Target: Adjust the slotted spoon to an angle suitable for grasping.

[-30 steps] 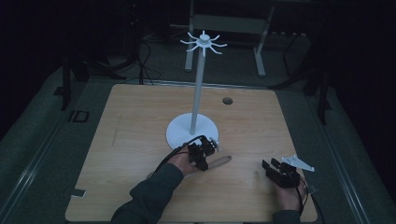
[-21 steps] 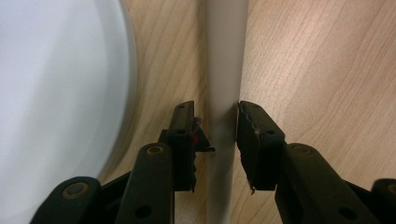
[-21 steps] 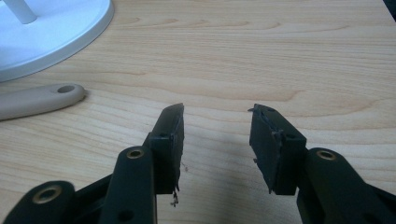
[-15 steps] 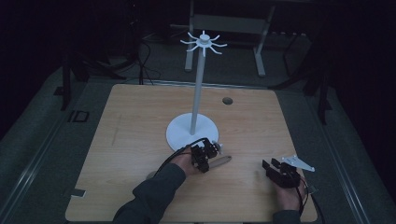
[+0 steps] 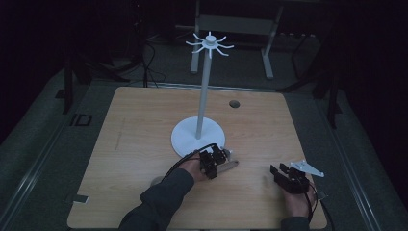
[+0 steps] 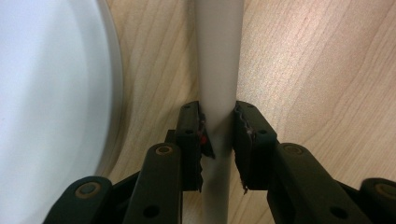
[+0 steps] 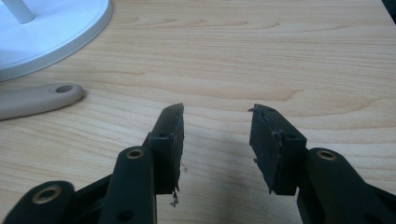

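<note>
We are sitting at a wooden bench (image 5: 144, 125) in a dim room, holding a claw in each hand. Our left claw (image 6: 218, 135) is resting low on the bench just in front of the white stand's round base (image 5: 197, 137), and its two black jaws are pressing in from both sides on a beige handle (image 6: 218, 70) that is lying flat on the wood. In the left gripper view the handle is running straight away from us between the jaws, with the curved white edge of the base just beside it on the left. From the high view the handle (image 5: 230, 165) is poking out to the right of the left claw (image 5: 215, 160), close to the base rim but whether it is touching we cannot tell.

Our right claw (image 7: 217, 135) is hovering or resting near the bench's front right corner with its jaws spread apart and nothing between them, only bare wood grain. In its view the rounded end of the handle (image 7: 42, 99), with a small hole through it, is lying well off to the left, just below the base (image 7: 56, 32).

The stand's thin white pole (image 5: 204, 96) is rising upright from the base to a ring of short hooks (image 5: 210, 44) at the top. A small dark round hole (image 5: 234, 103) is sitting in the bench behind the stand.
</note>
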Demonstrator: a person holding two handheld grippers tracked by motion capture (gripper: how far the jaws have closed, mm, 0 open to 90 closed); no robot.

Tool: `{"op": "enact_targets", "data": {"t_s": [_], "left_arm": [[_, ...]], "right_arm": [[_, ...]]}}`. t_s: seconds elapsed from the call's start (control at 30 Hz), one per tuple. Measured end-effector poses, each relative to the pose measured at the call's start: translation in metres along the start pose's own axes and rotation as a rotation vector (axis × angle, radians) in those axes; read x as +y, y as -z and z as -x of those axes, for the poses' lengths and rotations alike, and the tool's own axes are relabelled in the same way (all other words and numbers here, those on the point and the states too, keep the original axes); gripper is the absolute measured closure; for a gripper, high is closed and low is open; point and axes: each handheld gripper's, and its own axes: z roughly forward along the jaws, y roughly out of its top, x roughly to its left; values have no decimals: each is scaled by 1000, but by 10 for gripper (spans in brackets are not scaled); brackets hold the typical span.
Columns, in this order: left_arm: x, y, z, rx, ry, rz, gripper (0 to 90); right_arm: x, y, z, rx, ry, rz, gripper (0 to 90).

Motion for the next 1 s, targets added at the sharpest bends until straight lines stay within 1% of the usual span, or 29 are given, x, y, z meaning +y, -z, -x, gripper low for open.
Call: {"op": "enact_targets", "data": {"t_s": [0.07,0.17,0.3,0.4,0.47,0.6,0.63,0.73,0.83,1.0], "left_arm": [[1,0,-1,-4,5,-1,723],[1,0,1,3,6,0,724],[1,0,3,21,-13,1,742],[0,1,4,32,-18,-1,745],[0,1,5,45,-11,1,746],[-1,3,4,48,-4,8,746],[-3,9,3,55,8,29,746],[-7,15,1,65,28,53,746],[-10,19,0,71,42,78,746],[-16,27,-2,79,50,110,746]], "right_arm": [[0,0,0,-1,0,0,545],[0,0,0,-1,-1,0,545],[0,0,0,-1,2,-1,544],[0,0,0,-2,0,-1,544],[0,0,1,-2,0,1,544],[0,0,1,-2,-1,0,544],[0,0,1,-3,-2,0,544],[0,0,2,-3,-2,0,544],[0,0,1,-4,-2,2,543],[-1,1,1,-8,1,2,537]]}}
